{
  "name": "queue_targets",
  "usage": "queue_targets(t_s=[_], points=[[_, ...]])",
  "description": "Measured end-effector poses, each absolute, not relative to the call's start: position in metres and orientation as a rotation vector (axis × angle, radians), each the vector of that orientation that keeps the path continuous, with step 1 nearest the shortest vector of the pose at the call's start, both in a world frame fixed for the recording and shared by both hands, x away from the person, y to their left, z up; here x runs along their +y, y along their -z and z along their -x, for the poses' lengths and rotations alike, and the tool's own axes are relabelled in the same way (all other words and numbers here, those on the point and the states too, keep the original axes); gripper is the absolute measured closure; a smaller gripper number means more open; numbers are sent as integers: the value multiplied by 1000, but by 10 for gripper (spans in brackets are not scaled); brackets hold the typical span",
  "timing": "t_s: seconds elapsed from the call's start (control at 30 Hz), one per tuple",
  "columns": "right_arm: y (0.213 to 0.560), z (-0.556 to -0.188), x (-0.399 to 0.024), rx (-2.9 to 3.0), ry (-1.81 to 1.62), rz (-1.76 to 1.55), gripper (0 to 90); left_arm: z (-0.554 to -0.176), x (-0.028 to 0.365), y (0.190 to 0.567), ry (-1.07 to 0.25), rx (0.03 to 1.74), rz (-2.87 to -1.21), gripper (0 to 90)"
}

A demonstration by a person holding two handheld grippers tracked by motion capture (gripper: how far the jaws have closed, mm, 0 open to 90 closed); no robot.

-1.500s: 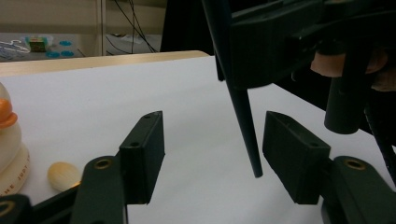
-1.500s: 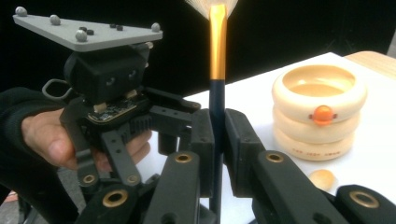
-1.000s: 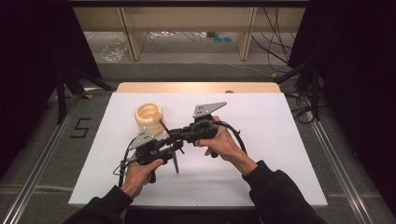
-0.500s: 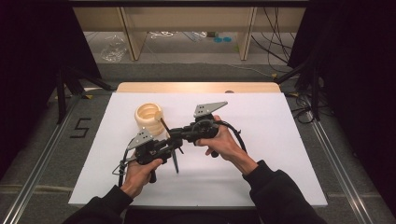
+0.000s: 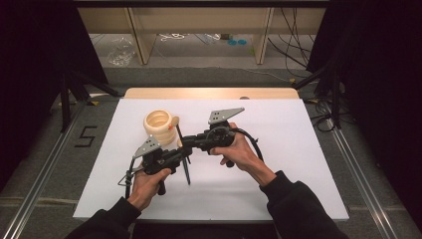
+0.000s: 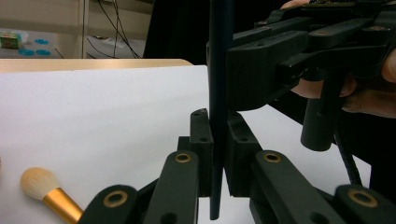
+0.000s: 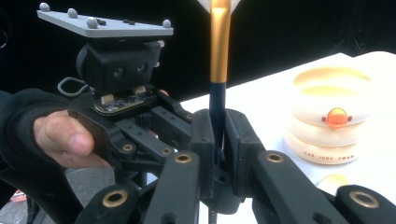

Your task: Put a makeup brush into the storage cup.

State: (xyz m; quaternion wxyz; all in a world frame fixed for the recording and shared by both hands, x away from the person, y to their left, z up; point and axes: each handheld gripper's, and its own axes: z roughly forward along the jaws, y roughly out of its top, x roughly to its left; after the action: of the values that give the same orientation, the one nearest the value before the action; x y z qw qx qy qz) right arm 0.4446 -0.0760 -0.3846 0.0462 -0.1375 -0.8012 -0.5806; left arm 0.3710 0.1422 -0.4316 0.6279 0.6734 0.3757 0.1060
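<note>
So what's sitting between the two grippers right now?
The dark brush handle: high view shows it spanning left gripper and right gripper, both clamped on it.

Lab recording booth: black curtains (image 5: 30, 59), floor rails (image 5: 37, 191), white-topped table (image 5: 298, 149).

Perhaps crumpled plastic (image 5: 121, 52) beyond table (image 5: 298, 164).

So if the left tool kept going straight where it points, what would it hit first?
Probably the right tool: it sits just beyond the left tool, both shut on the same dark brush handle. Exact depth is unclear.
</note>
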Motion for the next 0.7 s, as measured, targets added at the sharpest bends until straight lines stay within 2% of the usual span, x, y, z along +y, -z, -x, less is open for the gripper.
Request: queue_targets(t_s=[0.57, 0.6, 0.7], points=[[386, -444, -76, -2451, 1749, 445, 824, -372, 143, 432, -281, 851, -1599, 837], [386, -445, -77, -2438, 1762, 448, 816, -372, 144, 432, -289, 860, -1606, 837], [382, -442, -81, -2428, 1771, 489, 718, -374, 147, 433, -316, 863, -1608, 837]])
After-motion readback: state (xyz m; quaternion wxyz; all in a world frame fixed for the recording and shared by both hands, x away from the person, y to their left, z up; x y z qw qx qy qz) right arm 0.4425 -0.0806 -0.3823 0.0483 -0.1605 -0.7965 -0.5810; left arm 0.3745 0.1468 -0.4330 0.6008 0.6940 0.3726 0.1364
